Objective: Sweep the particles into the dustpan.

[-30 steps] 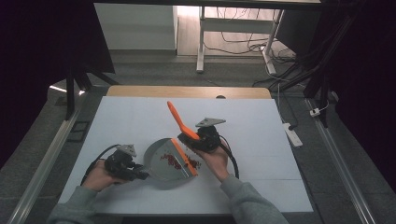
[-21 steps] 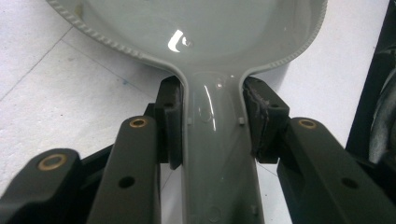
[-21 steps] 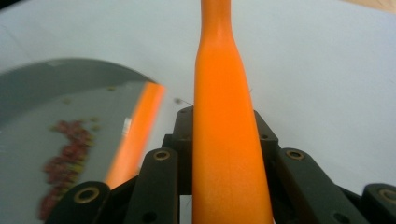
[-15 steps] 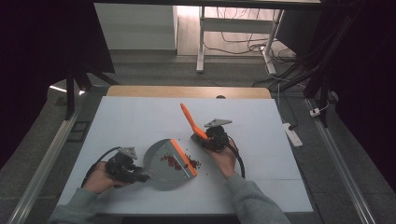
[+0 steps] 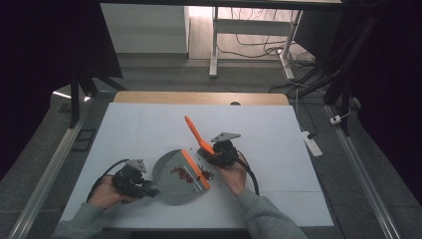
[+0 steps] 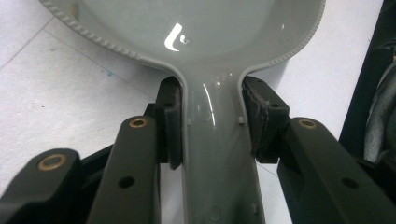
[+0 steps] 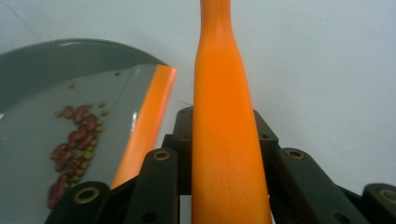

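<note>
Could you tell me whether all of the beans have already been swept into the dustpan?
No, in the high view a few beans lie on the table just outside the orange lip of the dustpan.

Grey sleeves; black grippers, left gripper (image 5: 130, 180) and right gripper (image 5: 222, 152), each with grey three-cornered top plate, brass-ringed pivots, black cable

No text, label, brand, number or sign can be read in any of the views. The grey dustpan (image 5: 174, 172) carries no print that can be made out, and the orange brush handle (image 7: 224, 121) is plain too. The white table (image 5: 149, 129) has only faint lines, no writing.
</note>
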